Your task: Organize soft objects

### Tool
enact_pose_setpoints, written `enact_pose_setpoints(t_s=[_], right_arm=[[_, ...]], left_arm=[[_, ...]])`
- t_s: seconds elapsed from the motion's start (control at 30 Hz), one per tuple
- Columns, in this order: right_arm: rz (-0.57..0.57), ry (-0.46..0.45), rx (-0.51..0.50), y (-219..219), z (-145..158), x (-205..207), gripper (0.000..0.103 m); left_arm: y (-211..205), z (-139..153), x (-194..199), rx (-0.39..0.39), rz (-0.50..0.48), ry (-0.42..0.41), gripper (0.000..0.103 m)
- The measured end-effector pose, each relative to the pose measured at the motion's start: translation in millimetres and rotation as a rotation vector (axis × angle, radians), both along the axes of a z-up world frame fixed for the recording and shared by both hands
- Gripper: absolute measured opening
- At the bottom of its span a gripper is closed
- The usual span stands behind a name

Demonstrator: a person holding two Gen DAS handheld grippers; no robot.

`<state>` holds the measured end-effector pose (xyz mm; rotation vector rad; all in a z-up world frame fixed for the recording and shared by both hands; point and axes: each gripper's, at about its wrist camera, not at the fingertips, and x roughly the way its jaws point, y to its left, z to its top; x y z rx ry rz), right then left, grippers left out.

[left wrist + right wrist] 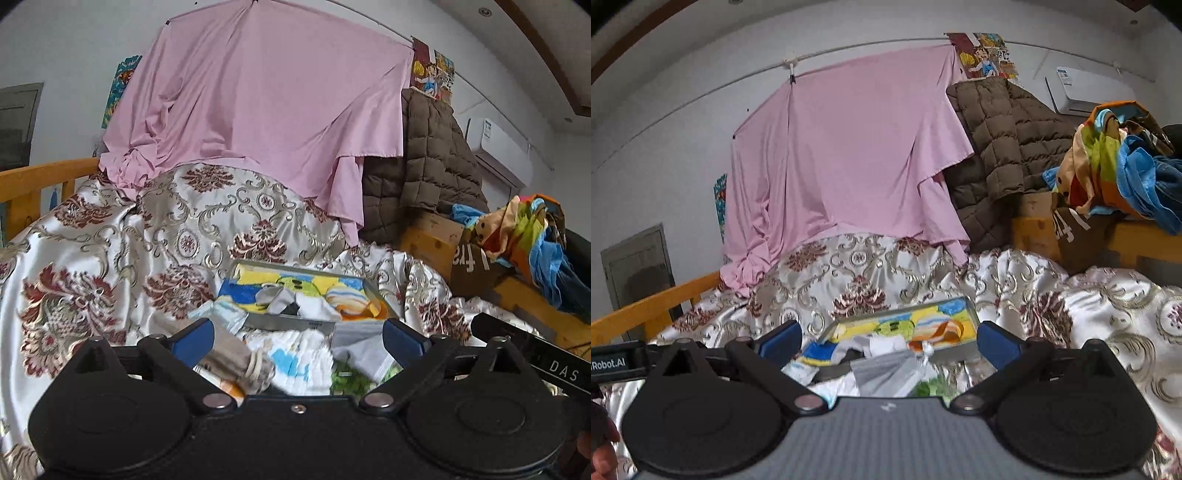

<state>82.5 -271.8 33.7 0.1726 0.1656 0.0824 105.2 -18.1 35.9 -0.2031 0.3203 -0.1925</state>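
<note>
Two grippers hang over one shallow metal tray (pixel 373 291) lying on the floral satin bedspread (pixel 110 243) at lower centre of both views. The left gripper (pixel 297 338) and right gripper (pixel 888 341) each have blue-padded fingers spread wide, holding nothing. Sorting looks partly done, I judge: one bright yellow-and-blue towel (pixel 258 282), a white sock (pixel 291 299) and one striped orange cloth (pixel 351 299) already sit in the tray. In the foreground one beige knotted bundle (pixel 240 363), one white-and-blue terry cloth (pixel 295 354) and one grey folded cloth (pixel 886 373) remain outside it.
</note>
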Motion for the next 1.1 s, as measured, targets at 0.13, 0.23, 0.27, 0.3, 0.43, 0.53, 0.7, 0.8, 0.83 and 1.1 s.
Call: enact_pose_setpoints(t_s=[0.13, 0.23, 0.27, 0.3, 0.43, 0.53, 0.7, 0.8, 0.83, 1.1], right_arm=[[-0.004, 0.055, -0.008, 8, -8, -12, 0.103], [-0.022, 0.104, -0.013, 14, -15, -21, 0.103], [-0.031, 0.122, -0.02, 15, -17, -23, 0.103], [-0.043, 0.136, -0.025, 17, -19, -24, 0.103], [-0.068, 0.187, -0.02, 18, -26, -31, 0.103], [-0.079, 0.23, -0.027, 21, -31, -34, 0.103], [-0.08, 0.291, -0.075, 29, -38, -39, 0.103], [-0.075, 0.334, -0.111, 35, -42, -39, 0.103], [-0.073, 0.351, -0.121, 37, -44, -38, 0.103], [-0.109, 0.48, -0.185, 44, -55, -24, 0.103]], left_arm=[[7, -11, -13, 0.026, -0.01, 0.022, 0.098], [12, -17, -19, 0.02, -0.008, 0.032, 0.098], [15, -20, -22, 0.011, -0.006, 0.038, 0.098], [17, -23, -25, 0.001, -0.005, 0.045, 0.098], [23, -33, -36, 0.003, 0.002, 0.064, 0.098], [25, -40, -43, 0.014, 0.005, 0.102, 0.099], [22, -49, -44, 0.042, -0.016, 0.169, 0.099], [18, -53, -46, 0.068, -0.037, 0.183, 0.1], [17, -55, -46, 0.076, -0.044, 0.192, 0.1], [6, -67, -44, 0.127, -0.081, 0.25, 0.101]])
